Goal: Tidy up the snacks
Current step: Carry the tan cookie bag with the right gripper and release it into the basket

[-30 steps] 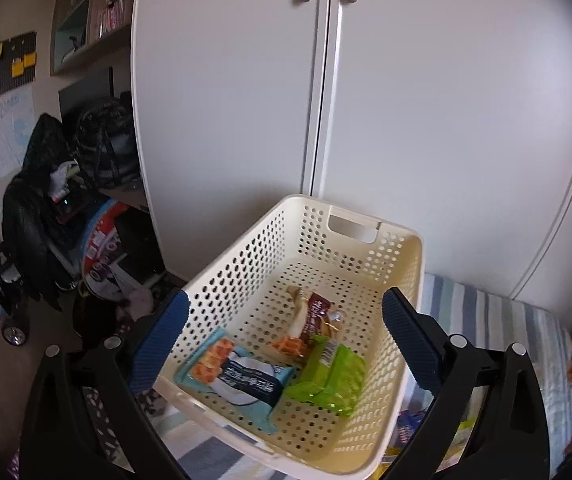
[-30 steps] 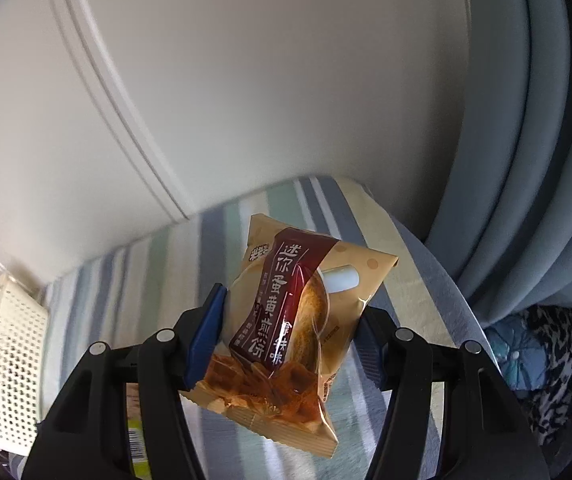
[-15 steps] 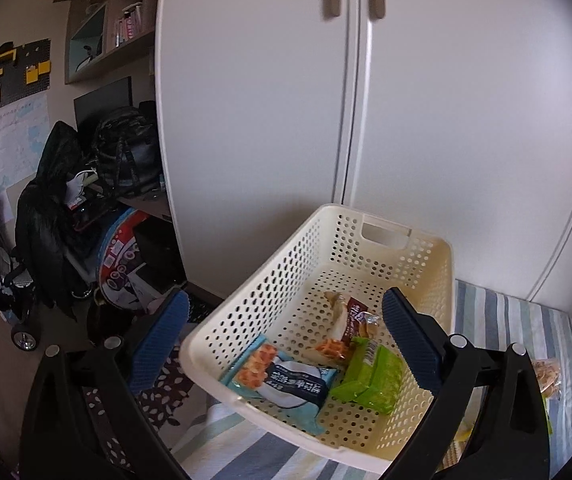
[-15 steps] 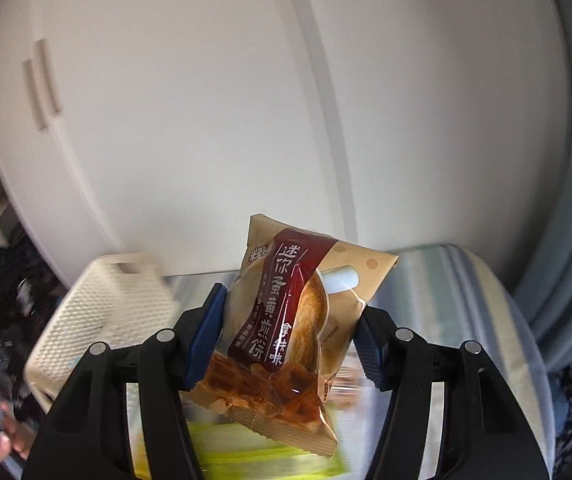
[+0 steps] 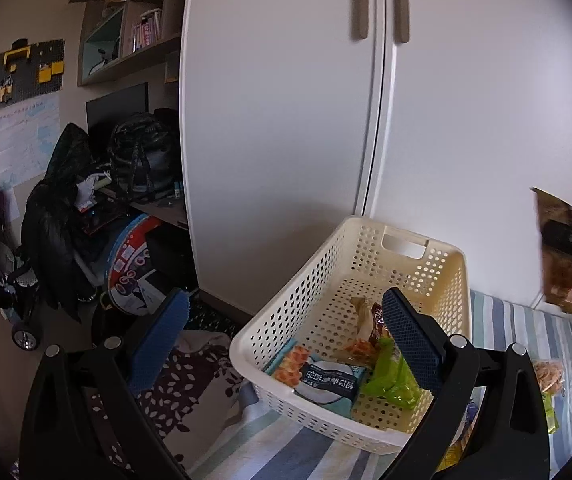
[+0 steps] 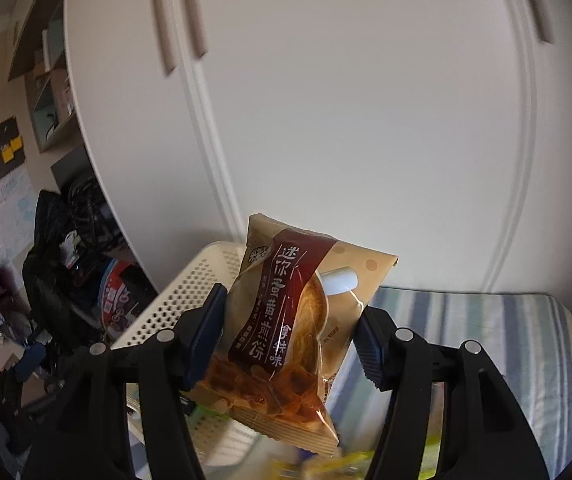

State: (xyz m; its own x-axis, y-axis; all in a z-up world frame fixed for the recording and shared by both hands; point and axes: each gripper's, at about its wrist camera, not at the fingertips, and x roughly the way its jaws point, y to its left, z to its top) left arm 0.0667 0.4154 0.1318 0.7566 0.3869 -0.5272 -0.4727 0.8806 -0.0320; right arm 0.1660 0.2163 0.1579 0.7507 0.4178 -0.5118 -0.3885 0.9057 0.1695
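Observation:
My right gripper (image 6: pixel 289 340) is shut on a tan and maroon waffle snack packet (image 6: pixel 297 320), held upright in the air. That packet (image 5: pixel 563 256) also shows at the right edge of the left wrist view, above the bed. A cream perforated basket (image 5: pixel 325 280) sits on the striped bed and holds a blue packet (image 5: pixel 321 376), a green packet (image 5: pixel 389 376) and a brown waffle packet (image 5: pixel 365 328). My left gripper (image 5: pixel 286 340) hangs open in front of the basket's near left corner, with nothing between its fingers. The basket (image 6: pixel 190 292) lies behind and left of the held packet.
White wardrobe doors (image 5: pixel 365 120) stand right behind the basket. More loose snacks (image 5: pixel 547 376) lie on the striped bedcover (image 6: pixel 485 320) to the right. A cluttered desk, bags and a stroller (image 5: pixel 2 264) fill the floor to the left.
The right gripper swung left with the packet, so the basket now sits behind it. The left gripper drifted left and back; the held packet entered its view at right.

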